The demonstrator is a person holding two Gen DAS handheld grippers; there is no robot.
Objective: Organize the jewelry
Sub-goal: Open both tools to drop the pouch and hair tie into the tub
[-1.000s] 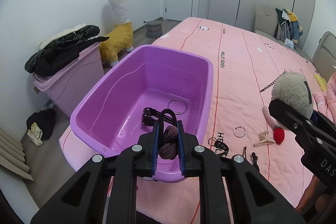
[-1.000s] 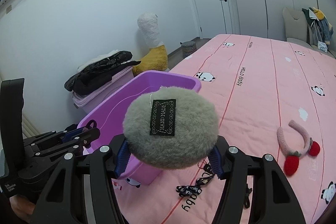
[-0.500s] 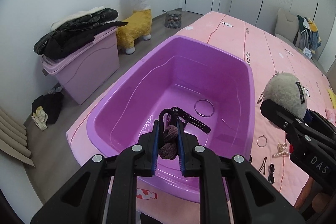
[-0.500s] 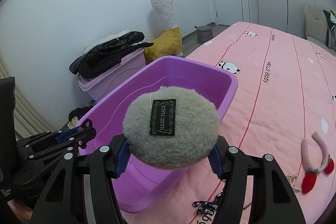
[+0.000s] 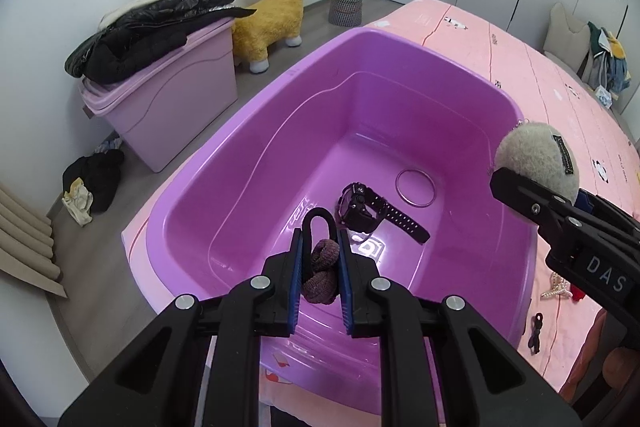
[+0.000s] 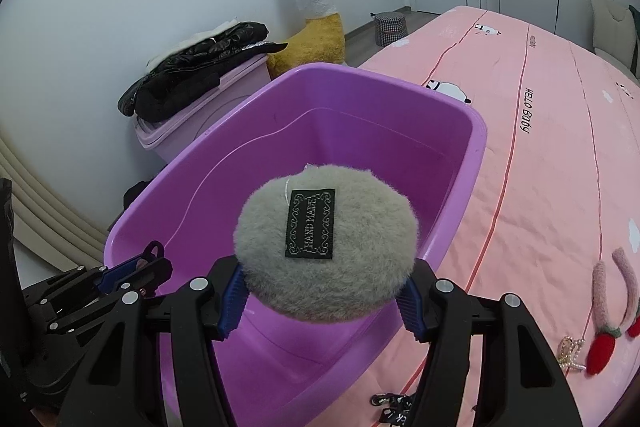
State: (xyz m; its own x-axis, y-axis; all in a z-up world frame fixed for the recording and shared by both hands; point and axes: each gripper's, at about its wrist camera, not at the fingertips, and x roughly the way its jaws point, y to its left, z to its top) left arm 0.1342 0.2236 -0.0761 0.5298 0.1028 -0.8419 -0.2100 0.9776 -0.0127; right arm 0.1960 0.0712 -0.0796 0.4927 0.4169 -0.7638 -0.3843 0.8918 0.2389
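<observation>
Both grippers now swung over the purple tub point(image 5: 248, 163) (was beside it): left gripper point(image 5: 319, 259) clamps a knotted hair tie point(image 5: 320, 273), right gripper point(image 6: 320, 291) clamps the grey pom-pom point(image 6: 326, 239), so I'm ready to drop 'em.

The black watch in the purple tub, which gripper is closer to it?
Left. The left gripper, holding a brown hair tie, hangs just in front of the black watch inside the purple tub. The right gripper, holding a grey pompom, sits by the tub's rim.

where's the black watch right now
In the left wrist view the black watch lies on the floor of the purple tub, just left of the thin metal ring and beyond the left claw.
</observation>
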